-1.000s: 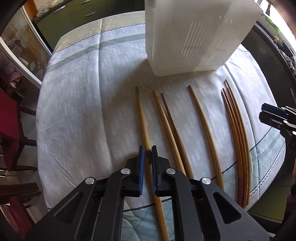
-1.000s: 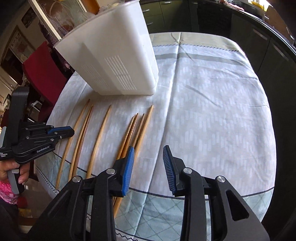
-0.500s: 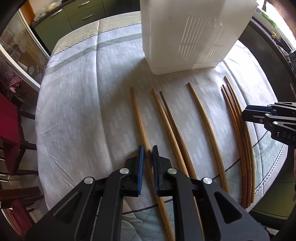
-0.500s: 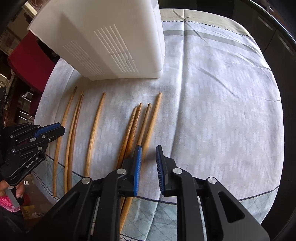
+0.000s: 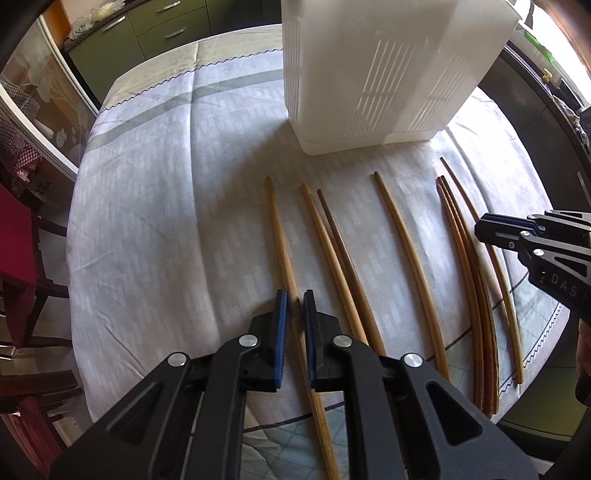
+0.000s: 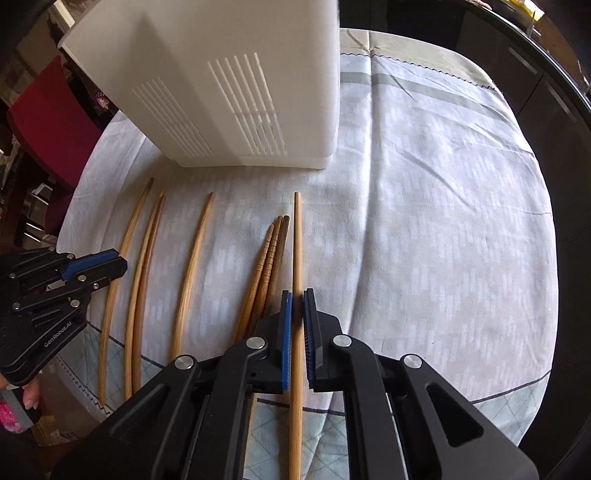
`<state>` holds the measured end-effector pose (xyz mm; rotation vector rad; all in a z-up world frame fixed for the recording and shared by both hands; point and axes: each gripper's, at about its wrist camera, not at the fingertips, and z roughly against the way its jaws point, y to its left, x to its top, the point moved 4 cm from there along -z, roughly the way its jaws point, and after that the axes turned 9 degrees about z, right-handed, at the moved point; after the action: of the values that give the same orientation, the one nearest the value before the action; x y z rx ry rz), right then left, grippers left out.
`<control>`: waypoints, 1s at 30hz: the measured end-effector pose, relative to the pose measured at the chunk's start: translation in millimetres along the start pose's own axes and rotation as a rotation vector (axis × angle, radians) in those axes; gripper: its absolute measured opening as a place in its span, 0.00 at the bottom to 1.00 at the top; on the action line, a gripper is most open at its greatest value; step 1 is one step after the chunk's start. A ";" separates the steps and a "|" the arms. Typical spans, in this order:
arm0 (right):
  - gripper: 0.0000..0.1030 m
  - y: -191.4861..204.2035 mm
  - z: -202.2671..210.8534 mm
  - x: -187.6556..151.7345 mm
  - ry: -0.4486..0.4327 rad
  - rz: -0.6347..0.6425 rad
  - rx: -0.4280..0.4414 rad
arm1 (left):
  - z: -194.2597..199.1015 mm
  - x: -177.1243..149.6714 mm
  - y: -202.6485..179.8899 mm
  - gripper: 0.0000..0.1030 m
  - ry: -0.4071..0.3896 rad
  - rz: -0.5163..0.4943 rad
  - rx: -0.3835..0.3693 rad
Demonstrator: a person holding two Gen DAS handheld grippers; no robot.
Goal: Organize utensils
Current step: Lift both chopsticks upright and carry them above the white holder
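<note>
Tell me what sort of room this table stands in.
Most likely a home kitchen or dining area: green cabinet drawers with handles line the wall behind a table under a patterned tablecloth, with a red chair beside it.

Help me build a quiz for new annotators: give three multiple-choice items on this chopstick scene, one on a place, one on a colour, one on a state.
1. Where does the white container stand?
A. On top of the chopsticks
B. On the tablecloth, just past the far tips of the chopsticks
C. On a chair

2. What colour are the pads of the right gripper?
A. Red
B. Yellow
C. Blue

3. What state is the right gripper in?
A. Shut on the rightmost chopstick
B. Wide open over bare cloth
C. Holding the container

Key: 1 B, its base sits on the cloth beyond the row. 2 C, both inner faces are blue. 3 A, the stick runs between the closed pads.
</note>
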<state>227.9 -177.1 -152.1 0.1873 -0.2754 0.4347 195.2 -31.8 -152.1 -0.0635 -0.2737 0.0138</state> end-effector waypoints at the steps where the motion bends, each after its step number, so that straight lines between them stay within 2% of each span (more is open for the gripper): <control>1: 0.07 -1.8 5.1 0.1 -0.015 -0.011 0.016 | 1.8 0.5 0.8 0.08 -0.001 0.012 -0.013; 7: 0.07 -21.6 57.2 -5.3 -0.133 -0.048 0.086 | 34.9 3.4 9.1 0.07 -0.094 0.027 -0.034; 15: 0.07 -33.2 130.9 -23.2 -0.298 -0.027 0.078 | 93.6 5.3 8.3 0.07 -0.255 0.026 -0.061; 21: 0.07 -27.7 159.5 -33.6 -0.346 -0.007 0.081 | 124.9 -0.5 1.1 0.07 -0.341 0.014 -0.074; 30: 0.07 -29.3 179.7 -36.5 -0.396 0.004 0.082 | 155.4 -3.5 -4.1 0.07 -0.402 -0.003 -0.101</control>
<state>169.0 -259.8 3.4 0.3538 -0.6467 0.4116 149.8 -26.6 -3.5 -0.1610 -0.6760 0.0097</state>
